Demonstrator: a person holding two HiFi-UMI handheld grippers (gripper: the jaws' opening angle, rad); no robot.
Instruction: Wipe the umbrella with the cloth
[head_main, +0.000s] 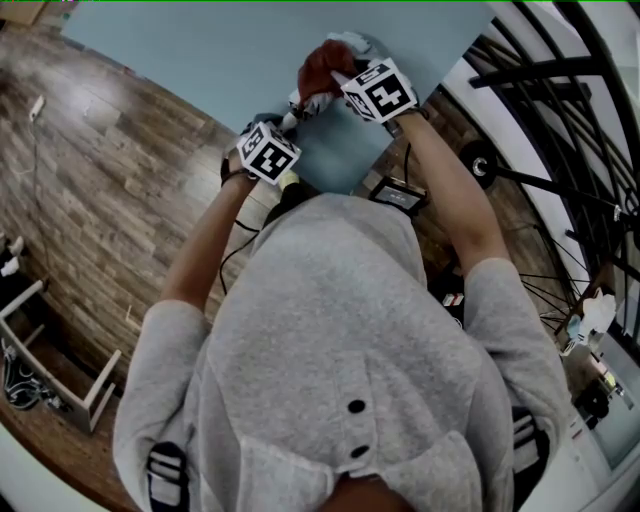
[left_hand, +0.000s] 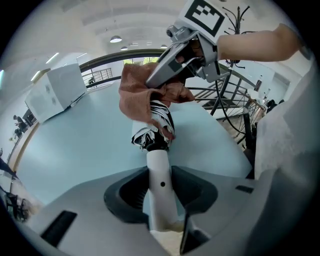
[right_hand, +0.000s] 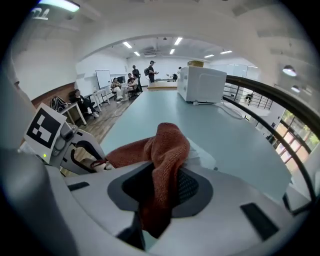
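Observation:
In the left gripper view, my left gripper (left_hand: 161, 172) is shut on the white handle (left_hand: 161, 190) of a folded black-and-white umbrella (left_hand: 154, 129), which points out over the pale blue table (left_hand: 75, 145). A rust-red cloth (left_hand: 136, 95) is draped over the umbrella's canopy, and my right gripper (left_hand: 172, 67) is shut on it from above. The right gripper view shows the cloth (right_hand: 167, 155) bunched between the jaws of the right gripper (right_hand: 165, 175), with the left gripper (right_hand: 65, 145) at the lower left. From the head view, both grippers (head_main: 290, 122) (head_main: 335, 85) meet at the cloth (head_main: 322, 62) near the table's corner.
A white box-shaped appliance (right_hand: 201, 84) stands far down the table. Black railing and a wheel (head_main: 560, 200) are at the right, and wooden floor (head_main: 110, 180) with a white frame (head_main: 60, 385) is at the left. Several people (right_hand: 125, 85) are far off.

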